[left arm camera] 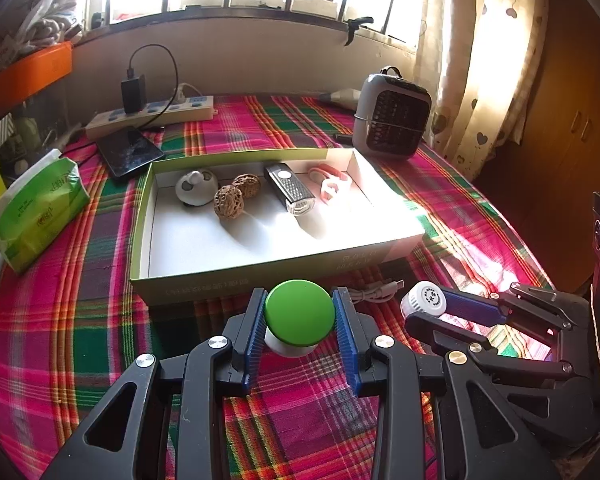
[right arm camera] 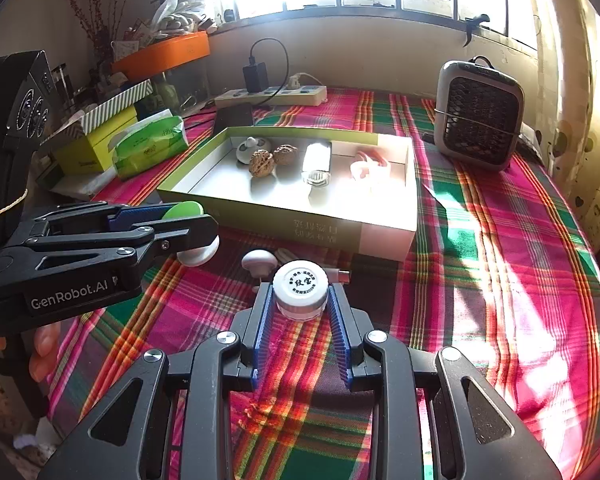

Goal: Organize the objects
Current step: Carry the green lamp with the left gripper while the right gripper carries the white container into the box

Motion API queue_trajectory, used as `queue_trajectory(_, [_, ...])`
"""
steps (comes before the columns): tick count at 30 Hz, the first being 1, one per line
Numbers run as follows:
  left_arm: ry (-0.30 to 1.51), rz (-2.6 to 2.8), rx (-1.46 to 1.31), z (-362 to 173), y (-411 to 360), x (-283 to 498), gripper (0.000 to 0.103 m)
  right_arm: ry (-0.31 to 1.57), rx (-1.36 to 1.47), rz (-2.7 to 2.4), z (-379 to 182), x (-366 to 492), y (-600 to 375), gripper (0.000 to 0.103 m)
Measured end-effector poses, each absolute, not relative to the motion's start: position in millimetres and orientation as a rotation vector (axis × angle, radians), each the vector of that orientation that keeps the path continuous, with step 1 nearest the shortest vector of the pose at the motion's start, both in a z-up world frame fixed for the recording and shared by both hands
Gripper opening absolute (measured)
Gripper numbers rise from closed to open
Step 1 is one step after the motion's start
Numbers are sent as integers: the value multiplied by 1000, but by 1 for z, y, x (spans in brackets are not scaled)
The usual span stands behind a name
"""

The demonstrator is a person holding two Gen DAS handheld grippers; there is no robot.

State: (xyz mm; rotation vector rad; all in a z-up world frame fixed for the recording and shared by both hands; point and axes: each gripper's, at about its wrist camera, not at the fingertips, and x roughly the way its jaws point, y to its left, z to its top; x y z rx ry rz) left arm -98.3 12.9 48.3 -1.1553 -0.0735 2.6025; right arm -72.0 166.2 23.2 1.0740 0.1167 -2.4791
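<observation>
Closest to us in the left wrist view, our left claw (left arm camera: 300, 320) is clenched on a green-capped knob (left arm camera: 300, 312) with a white base, its blue pads (left arm camera: 256, 328) pressing the cap from both sides, near the desk's front edge. Our right claw (right arm camera: 300, 300) grips a small white jar (right arm camera: 300, 290) with a printed lid, its pads (right arm camera: 264, 320) tight against the jar's sides. Both claws sit side by side just in front of the shallow green-walled box (left arm camera: 188, 286), the left one nearer the box's front left corner, the right one nearer its front right corner. We cannot tell whether either held thing touches the plaid cloth (left arm camera: 300, 412) covering the desk.

Between the right claw and the box wall we see a white cable (left arm camera: 374, 292) and, in the right wrist view, a small white mushroom-shaped piece (right arm camera: 259, 260) lying on the cloth.

Inside the box, along its far wall, we find a round white gadget (left arm camera: 196, 192), two walnuts (left arm camera: 236, 194) touching each other, a black bike light (left arm camera: 290, 190) and a pink ring piece (left arm camera: 330, 184), in that order from left to right.

Beyond the box's far left corner lies a dark phone (left arm camera: 130, 152), with a power strip (left arm camera: 152, 114) by the desk's back edge. A pack of tissues (left arm camera: 36, 212) in green wrap rests at the left edge, and a small grey heater (left arm camera: 392, 114) stands toward the back right corner.
</observation>
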Motion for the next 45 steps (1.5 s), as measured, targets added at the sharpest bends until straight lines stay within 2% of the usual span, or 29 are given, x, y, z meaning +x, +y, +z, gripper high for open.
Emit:
queue_trajectory(20, [-121, 2684, -1132, 67, -14, -122, 31, 114, 1037, -2445, 40, -101, 152, 29])
queue_trajectory(45, [-170, 2721, -1228, 41, -42, -185, 31, 170, 1101, -2391, 25, -174, 118, 29])
